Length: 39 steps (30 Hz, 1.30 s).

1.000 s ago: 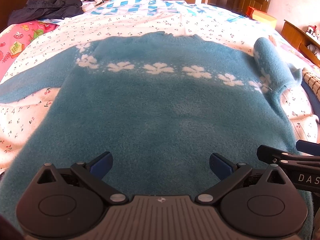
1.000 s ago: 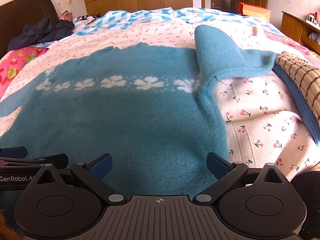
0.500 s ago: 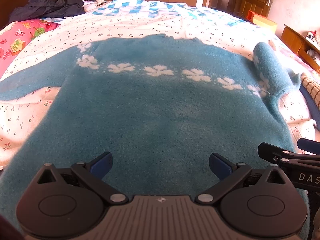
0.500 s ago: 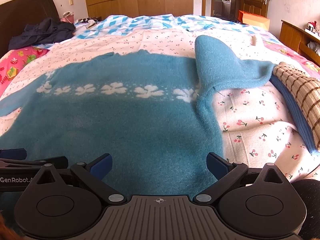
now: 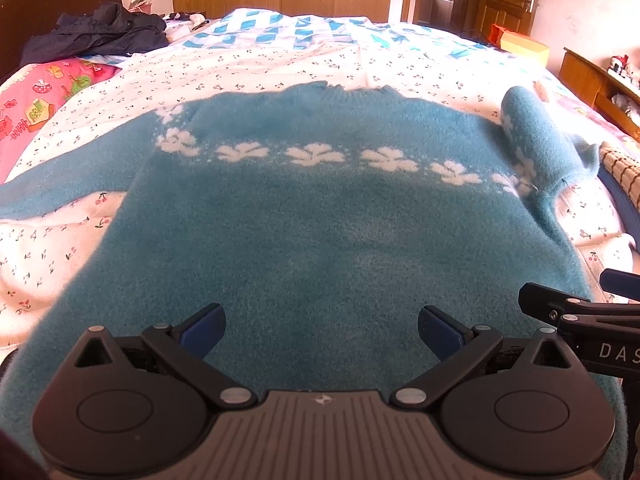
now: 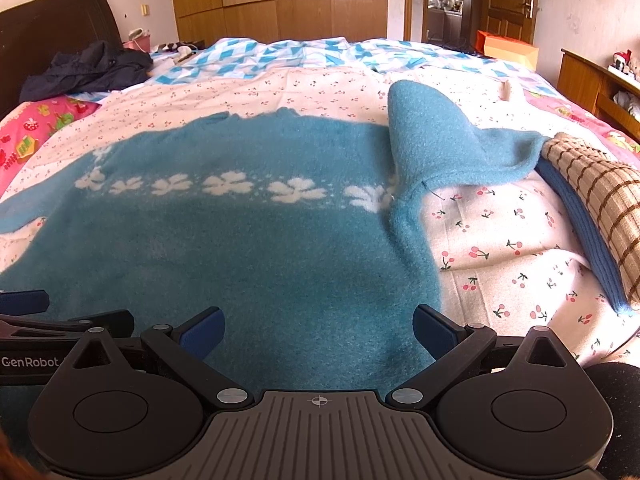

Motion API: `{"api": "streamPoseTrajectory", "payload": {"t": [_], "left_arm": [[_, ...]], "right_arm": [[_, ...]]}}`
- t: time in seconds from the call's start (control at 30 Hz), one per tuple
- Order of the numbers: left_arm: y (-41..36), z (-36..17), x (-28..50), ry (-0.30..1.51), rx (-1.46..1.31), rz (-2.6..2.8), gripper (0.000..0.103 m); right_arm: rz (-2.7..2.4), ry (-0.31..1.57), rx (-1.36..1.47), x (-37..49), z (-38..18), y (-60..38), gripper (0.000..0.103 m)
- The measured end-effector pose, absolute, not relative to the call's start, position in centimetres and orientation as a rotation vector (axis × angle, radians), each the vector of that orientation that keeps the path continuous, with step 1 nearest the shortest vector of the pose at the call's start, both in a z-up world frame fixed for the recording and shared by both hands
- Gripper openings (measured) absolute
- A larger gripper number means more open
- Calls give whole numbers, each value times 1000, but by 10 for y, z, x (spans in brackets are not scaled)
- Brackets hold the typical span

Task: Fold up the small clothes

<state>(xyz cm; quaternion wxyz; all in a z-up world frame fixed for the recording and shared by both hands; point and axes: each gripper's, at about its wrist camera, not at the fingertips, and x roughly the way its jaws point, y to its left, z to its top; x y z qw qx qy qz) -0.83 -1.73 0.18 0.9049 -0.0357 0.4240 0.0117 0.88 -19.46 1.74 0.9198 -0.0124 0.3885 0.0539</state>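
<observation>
Tongs (image 5: 322, 330) over flat blue sweater (image 5: 320, 220)

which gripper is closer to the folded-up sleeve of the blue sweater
Right. The right gripper sits over the hem on the bunched sleeve's side, the sleeve ahead and slightly right. The left gripper is further along the hem, with the sleeve far off to its right.

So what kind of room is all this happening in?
Most likely a home bedroom. A blue sweater lies spread on a bed with a cherry-print sheet, a dark headboard stands at the left, and a wall of wooden wardrobes runs behind.
</observation>
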Motion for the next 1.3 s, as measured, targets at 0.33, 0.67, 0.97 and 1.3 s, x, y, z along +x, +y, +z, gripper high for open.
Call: {"api": "streamPoseTrajectory", "payload": {"t": [0.33, 0.67, 0.97, 1.3], "left_arm": [[-19, 2, -9, 868, -63, 29, 103], [-23, -3, -6, 893, -41, 29, 103], [-27, -16, 0, 975, -18, 19, 103], [-31, -24, 4, 1017, 16, 22, 103]], "right_arm": [[114, 778, -35, 9, 17, -195, 100], [113, 790, -46, 9, 11, -195, 100], [125, 812, -46, 11, 5, -194, 100], [124, 824, -39, 12, 3, -195, 100]]}}
